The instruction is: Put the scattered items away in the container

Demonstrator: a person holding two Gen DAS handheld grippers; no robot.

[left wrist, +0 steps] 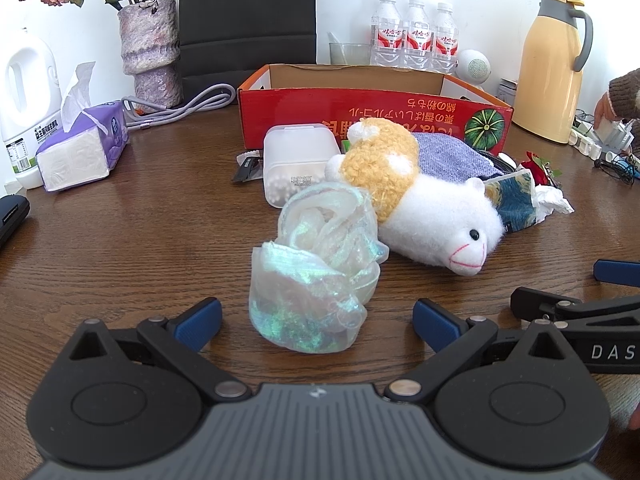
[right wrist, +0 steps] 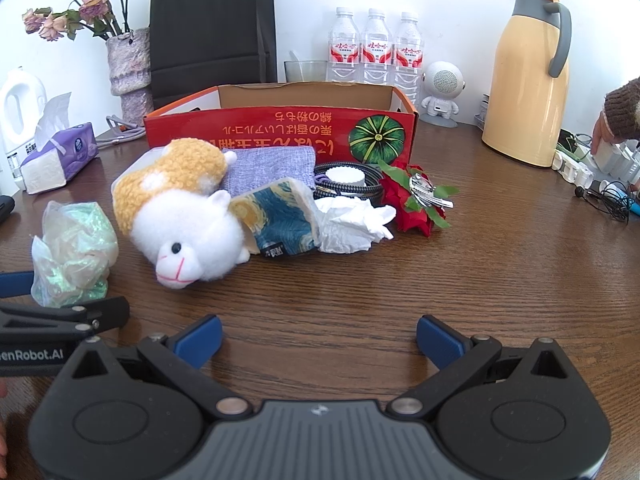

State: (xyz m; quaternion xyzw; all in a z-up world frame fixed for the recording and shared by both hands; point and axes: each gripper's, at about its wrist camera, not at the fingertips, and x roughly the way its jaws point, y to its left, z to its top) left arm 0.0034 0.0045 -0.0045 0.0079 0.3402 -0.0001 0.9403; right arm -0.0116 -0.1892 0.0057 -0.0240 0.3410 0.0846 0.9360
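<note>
Left gripper (left wrist: 316,322) spread wide, iridescent scrunchie (left wrist: 316,268) lying between its fingers on the table (left wrist: 140,240). Right gripper (right wrist: 318,338) equally wide, holding nothing. Beyond: plush sheep (left wrist: 420,196), then red cardboard box (left wrist: 372,116)

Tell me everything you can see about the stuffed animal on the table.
The plush toy lies on its side on the wooden table, in front of the red box. Fluffy white head, black bead eye, pink stitched mouth, curly yellow-orange body with white patches. It rests against a grey-blue cloth pouch and a patterned tissue pack. No tool touches it.
</note>
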